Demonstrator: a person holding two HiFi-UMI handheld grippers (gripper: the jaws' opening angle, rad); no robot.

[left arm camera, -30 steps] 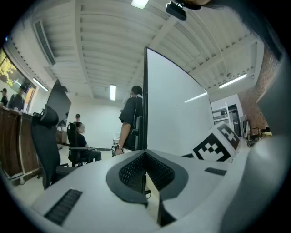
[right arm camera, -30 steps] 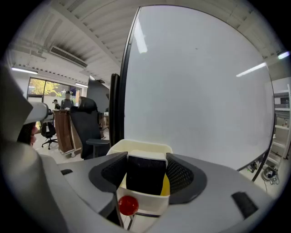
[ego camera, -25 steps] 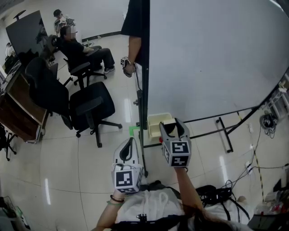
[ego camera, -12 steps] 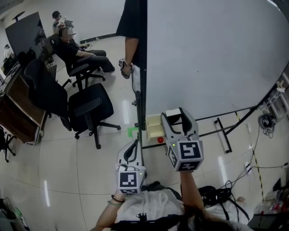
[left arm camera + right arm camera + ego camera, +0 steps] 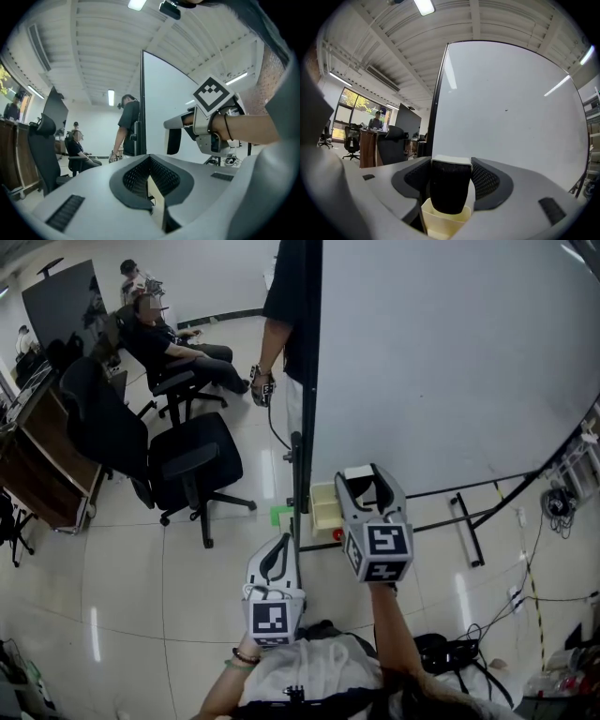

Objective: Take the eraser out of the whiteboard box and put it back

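Note:
My right gripper [image 5: 362, 486] is shut on the eraser [image 5: 359, 472], a black felt block with a white top. In the right gripper view the eraser [image 5: 450, 187] stands upright between the pads, just above the open cream whiteboard box [image 5: 444, 224]. That box [image 5: 323, 507] hangs at the lower left corner of the whiteboard [image 5: 450, 362], just beyond the gripper. The left gripper [image 5: 275, 547] hangs lower and to the left, jaws together and holding nothing. From the left gripper [image 5: 151, 180] I see the right gripper and the eraser [image 5: 173, 140] up to the right.
A person [image 5: 292, 296] stands behind the board's left edge, and another sits on a chair [image 5: 159, 334]. Black office chairs [image 5: 187, 465] stand to the left. The board's stand legs [image 5: 466, 526] and cables [image 5: 450, 648] lie on the floor at right. A small red thing [image 5: 337, 533] sits under the box.
The right gripper has risen with the eraser, from down at the box to above it. The left gripper has hardly moved.

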